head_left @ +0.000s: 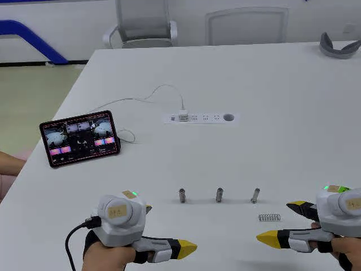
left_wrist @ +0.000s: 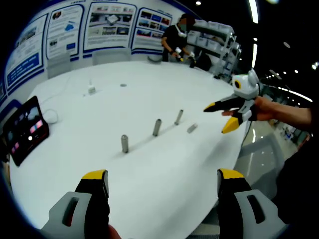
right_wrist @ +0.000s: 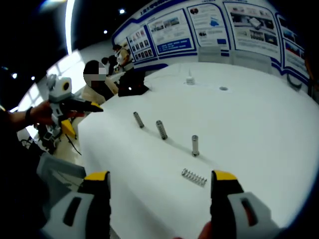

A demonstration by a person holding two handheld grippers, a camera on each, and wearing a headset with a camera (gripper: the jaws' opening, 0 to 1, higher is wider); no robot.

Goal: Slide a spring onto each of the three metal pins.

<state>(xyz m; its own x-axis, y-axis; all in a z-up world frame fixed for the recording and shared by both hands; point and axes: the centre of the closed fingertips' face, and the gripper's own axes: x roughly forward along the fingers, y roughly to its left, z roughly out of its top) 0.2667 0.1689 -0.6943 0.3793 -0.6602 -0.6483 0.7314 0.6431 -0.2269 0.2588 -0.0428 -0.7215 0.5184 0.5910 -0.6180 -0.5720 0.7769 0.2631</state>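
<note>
Three upright metal pins stand in a row on the white table [head_left: 282,141]. The left pin [head_left: 182,195] and the middle pin [head_left: 219,195] each show a coiled spring around them. The right pin [head_left: 255,195] [right_wrist: 195,145] looks bare. A loose spring [head_left: 269,217] [right_wrist: 194,178] lies flat just in front of the right pin. My right gripper [head_left: 282,221] [right_wrist: 160,177] is open, its yellow tips on either side of that spring and a little short of it. My left gripper [head_left: 183,248] [left_wrist: 162,177] is open, low near the table's front edge and short of the left pin [left_wrist: 124,143].
A tablet [head_left: 79,137] leans at the left. A white power strip [head_left: 200,118] with a plugged cable lies mid-table. A grey headband-like object [head_left: 338,48] lies at the far right corner. Two chairs [head_left: 144,22] stand behind the table. People stand beyond the table [left_wrist: 175,37].
</note>
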